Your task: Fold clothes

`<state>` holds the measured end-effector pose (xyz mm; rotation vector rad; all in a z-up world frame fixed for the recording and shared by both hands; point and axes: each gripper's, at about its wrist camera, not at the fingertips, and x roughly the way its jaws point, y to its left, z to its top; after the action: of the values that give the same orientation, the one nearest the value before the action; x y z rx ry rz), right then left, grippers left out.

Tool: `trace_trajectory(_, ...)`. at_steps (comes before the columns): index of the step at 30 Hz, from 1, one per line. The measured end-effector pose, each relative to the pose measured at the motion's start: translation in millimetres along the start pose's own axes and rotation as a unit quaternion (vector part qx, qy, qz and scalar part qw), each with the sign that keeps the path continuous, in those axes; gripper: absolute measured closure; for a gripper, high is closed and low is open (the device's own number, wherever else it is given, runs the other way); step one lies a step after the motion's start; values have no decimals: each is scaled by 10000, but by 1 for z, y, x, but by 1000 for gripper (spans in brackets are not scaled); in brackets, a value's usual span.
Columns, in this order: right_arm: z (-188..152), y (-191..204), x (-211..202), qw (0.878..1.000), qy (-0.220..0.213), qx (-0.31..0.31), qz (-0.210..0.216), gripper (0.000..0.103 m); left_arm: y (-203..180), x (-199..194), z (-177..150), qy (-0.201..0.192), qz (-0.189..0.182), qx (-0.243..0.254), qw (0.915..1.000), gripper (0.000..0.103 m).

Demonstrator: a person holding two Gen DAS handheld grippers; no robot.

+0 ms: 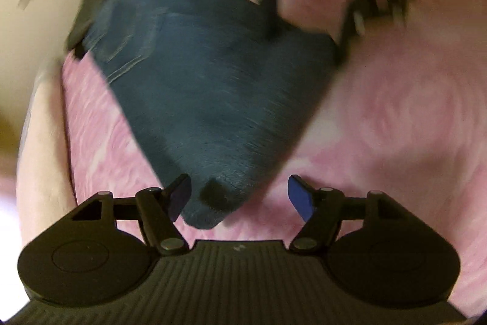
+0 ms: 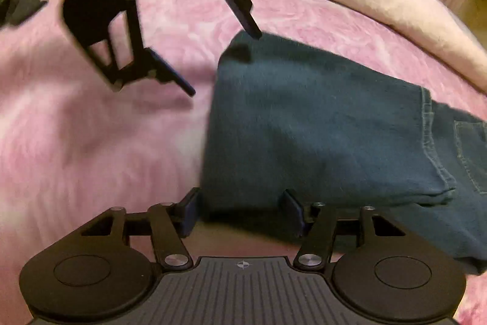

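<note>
Nearest to us, the left tongs (image 1: 239, 197) stand wide apart over one corner of the folded jeans (image 1: 210, 87); the corner lies between the pads, but they do not press on it. The right tongs (image 2: 240, 210) also gape, straddling the near edge of the jeans at the fold, with no squeeze that we can see. The jeans lie flat on the pink blanket (image 1: 395, 118) of the bed, with the pocket and stitched seam at the far end. To do this step well, we judge that each pair should come down squarely on its corner, pinch both layers together, and lift evenly, so the fold stays straight and nothing drags across the fuzzy blanket.
</note>
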<state>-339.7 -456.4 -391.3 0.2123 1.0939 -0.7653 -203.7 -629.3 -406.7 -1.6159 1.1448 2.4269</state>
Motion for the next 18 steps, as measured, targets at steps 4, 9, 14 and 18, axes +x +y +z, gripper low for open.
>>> trace_trajectory(4,1,25,-14,9971,-112,-677,-338,44,-6,14,-8,-118,139,870,9960,39)
trace_trajectory(9,13,47,-6,9916,-383,-1113,-538,15,2,34,-21,75,503,1521,9871,48)
trace_trajectory(14,16,59,24,9808,-203,-1681,-966,15,4,42,-25,103,544,1382,9888,55)
trace_trajectory(18,4,55,25,9692,-264,-2027,-1370,25,2,37,-19,142,563,1139,9918,67)
